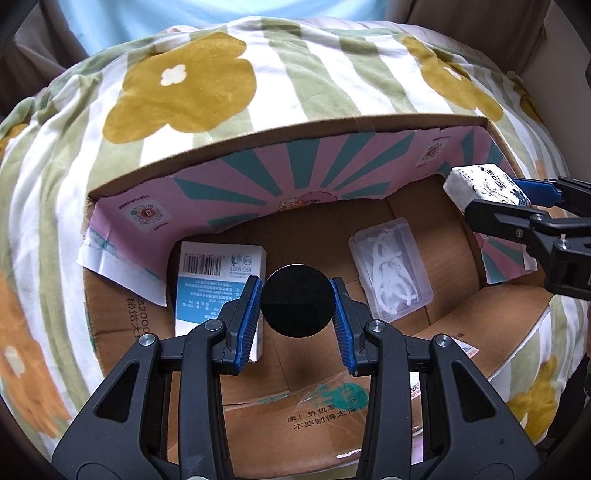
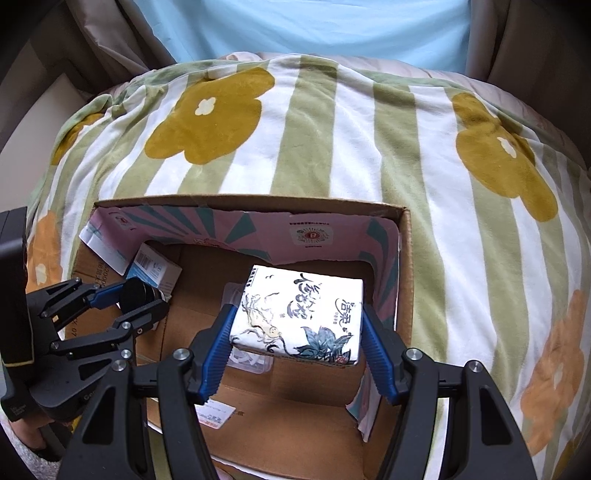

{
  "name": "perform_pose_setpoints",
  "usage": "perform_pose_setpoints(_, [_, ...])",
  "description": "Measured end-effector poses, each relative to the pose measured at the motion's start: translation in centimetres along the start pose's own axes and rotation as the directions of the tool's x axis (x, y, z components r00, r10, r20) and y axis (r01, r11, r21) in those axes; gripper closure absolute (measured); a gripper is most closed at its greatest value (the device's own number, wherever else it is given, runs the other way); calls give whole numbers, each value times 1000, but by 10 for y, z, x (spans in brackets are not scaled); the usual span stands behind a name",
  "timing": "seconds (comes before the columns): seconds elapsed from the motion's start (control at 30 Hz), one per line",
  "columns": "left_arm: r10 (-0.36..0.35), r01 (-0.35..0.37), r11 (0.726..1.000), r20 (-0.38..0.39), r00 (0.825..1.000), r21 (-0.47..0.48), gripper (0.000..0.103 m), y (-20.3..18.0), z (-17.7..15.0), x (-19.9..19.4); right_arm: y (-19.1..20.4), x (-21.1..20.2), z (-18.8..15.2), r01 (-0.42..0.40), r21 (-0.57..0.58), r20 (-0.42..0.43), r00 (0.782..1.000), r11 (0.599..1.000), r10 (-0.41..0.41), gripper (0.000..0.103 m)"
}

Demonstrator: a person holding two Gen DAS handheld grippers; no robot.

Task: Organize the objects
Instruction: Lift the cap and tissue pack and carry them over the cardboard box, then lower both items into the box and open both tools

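An open cardboard box (image 1: 295, 127) with a pink and teal inner flap lies on a flowered blanket; it also shows in the right wrist view (image 2: 404, 266). My left gripper (image 1: 298, 301) is shut on a black round object (image 1: 297, 301) and holds it over the box floor; it also shows in the right wrist view (image 2: 138, 301). My right gripper (image 2: 297, 321) is shut on a white tissue pack (image 2: 299, 314) with blue flower print, held above the box's right side; the pack shows in the left wrist view (image 1: 484, 184). A white and blue carton (image 1: 218, 280) and a clear plastic case (image 1: 389, 267) lie inside.
The striped green and white blanket (image 2: 332, 129) with yellow flowers surrounds the box on all sides. A person in a light blue shirt (image 2: 295, 26) sits beyond it. A loose piece of clear tape (image 1: 332, 395) lies on the box's near flap.
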State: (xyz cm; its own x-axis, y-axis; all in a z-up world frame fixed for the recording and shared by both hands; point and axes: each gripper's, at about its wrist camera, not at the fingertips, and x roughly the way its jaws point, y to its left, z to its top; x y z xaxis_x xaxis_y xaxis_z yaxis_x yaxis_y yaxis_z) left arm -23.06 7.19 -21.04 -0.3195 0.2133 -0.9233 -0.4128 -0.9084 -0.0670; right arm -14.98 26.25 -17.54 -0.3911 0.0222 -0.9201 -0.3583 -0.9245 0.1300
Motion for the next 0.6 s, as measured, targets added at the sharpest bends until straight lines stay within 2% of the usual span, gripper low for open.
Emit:
perform_pose_setpoints(0.07, [-12,12,1000,-6,1000,-13,65,1,2,-1,-2,-3,3,-33,27,12,999,999,33,41])
perform_pose_setpoints(0.1, [-19,19,1000,-12,1000,-15,60,2,2,-1,-3,-5,5,-54,40,16,998,998,54,36])
perform_pose_setpoints(0.13, [-25,25,1000,-16,1000,-16,34,2,3,-2,-5,-6,6,-79,56,13,997,995,79,29])
perform_pose_setpoints(0.17, [-27,27,999,-9,1000,-18,0,2,2,-4,-6,-9,8,-93,68,18,996,993,92,16])
perform_pose_setpoints(0.2, [-27,27,999,13,1000,-22,1,3,1,-8,-6,-12,8,-100,76,35,995,992,97,9])
perform_pose_setpoints(0.27, [-38,39,999,24,999,-24,0,3,-1,-12,-6,-22,9,-97,70,79,993,993,91,7])
perform_pose_setpoints(0.47, [-47,50,998,61,997,-48,0,11,-12,-30,-2,-38,5,-121,72,103,988,990,113,6])
perform_pose_setpoints(0.6, [-49,53,997,71,996,-53,0,14,-18,-41,6,-45,-2,-83,43,97,992,996,79,6])
